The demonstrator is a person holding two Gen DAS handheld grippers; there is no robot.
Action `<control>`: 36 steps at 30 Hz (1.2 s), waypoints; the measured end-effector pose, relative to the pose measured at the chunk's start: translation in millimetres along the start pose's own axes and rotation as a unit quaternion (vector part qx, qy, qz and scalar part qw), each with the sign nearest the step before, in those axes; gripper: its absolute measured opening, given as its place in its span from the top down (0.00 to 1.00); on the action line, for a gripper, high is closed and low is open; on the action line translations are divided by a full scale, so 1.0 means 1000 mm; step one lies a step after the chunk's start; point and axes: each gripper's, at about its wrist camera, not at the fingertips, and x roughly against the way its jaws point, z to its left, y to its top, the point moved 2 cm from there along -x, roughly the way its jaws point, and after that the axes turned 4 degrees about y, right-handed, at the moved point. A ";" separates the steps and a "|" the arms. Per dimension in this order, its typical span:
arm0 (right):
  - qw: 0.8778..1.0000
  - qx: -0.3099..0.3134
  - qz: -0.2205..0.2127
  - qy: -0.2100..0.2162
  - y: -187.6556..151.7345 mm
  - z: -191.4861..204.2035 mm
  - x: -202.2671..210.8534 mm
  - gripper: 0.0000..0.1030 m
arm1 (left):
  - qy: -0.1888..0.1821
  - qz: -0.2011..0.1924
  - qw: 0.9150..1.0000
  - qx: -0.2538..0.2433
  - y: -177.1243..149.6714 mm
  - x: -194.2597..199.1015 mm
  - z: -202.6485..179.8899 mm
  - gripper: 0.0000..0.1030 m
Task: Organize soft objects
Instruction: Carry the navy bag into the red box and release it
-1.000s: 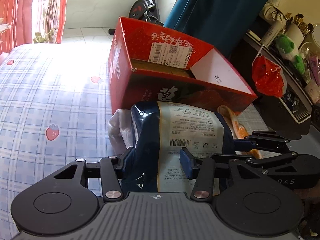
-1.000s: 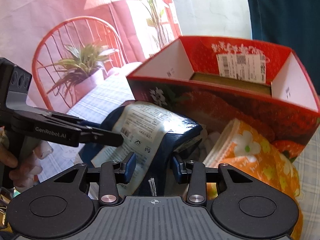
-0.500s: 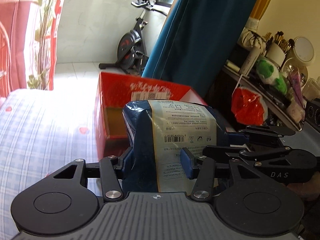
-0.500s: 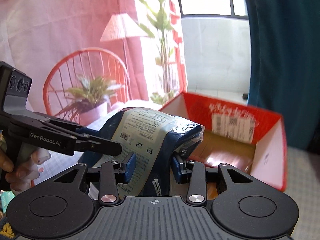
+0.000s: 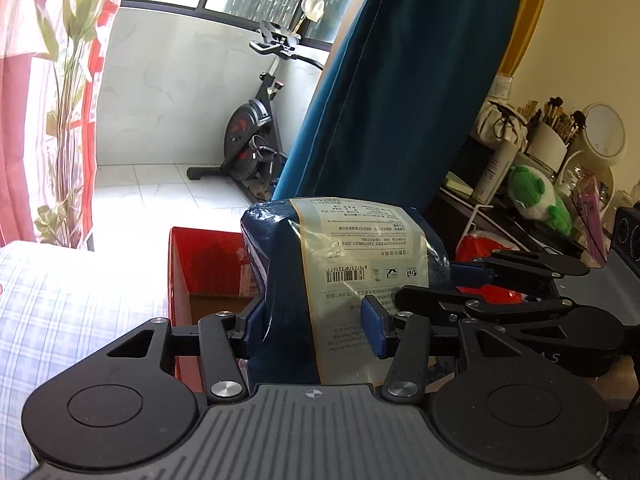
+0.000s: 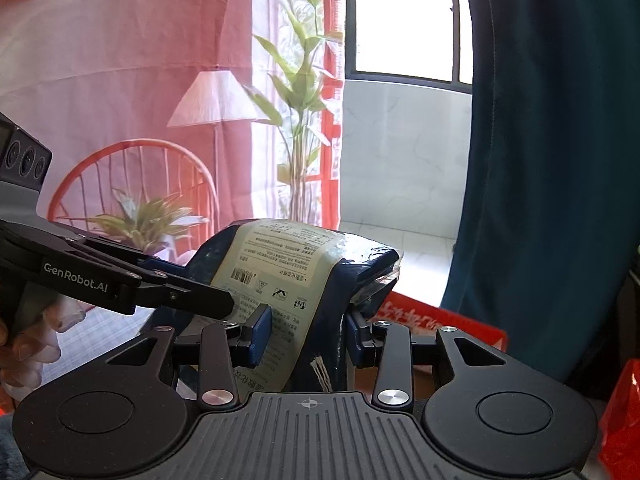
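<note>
So in the last second I lift the pack (image 5: 344, 276) way up off the bed (image 5: 60, 312). It starts down low in front of the box (image 5: 208, 264), next to the orange cloth, and now it's up in the air with the box sitting below and behind it. Both wrist views tilt up too: the window (image 6: 404, 20), the bike (image 5: 256, 140) and the curtain (image 5: 400, 80) fill the top now, and the orange cloth drops out of view. The box shrinks to a sliver at the bottom.
</note>
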 end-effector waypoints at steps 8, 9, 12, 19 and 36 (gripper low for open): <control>1.000 0.011 -0.001 -0.013 0.012 -0.019 -0.031 0.65 | 0.013 0.004 1.000 0.006 0.018 -0.027 0.012 0.50; 1.000 0.011 -0.002 -0.014 0.013 -0.021 -0.036 0.65 | 0.014 0.004 1.000 0.007 0.019 -0.031 0.013 0.50; 1.000 0.012 -0.007 -0.016 0.013 -0.031 -0.046 0.65 | 0.016 0.007 1.000 0.007 0.023 -0.039 0.018 0.50; 1.000 0.004 -0.005 -0.025 0.006 -0.050 -0.074 0.65 | 0.025 0.027 0.999 0.001 0.022 -0.068 0.023 0.50; 0.998 -0.044 0.053 -0.015 -0.023 -0.066 -0.114 0.65 | 0.044 0.092 0.995 -0.012 0.002 -0.104 0.035 0.49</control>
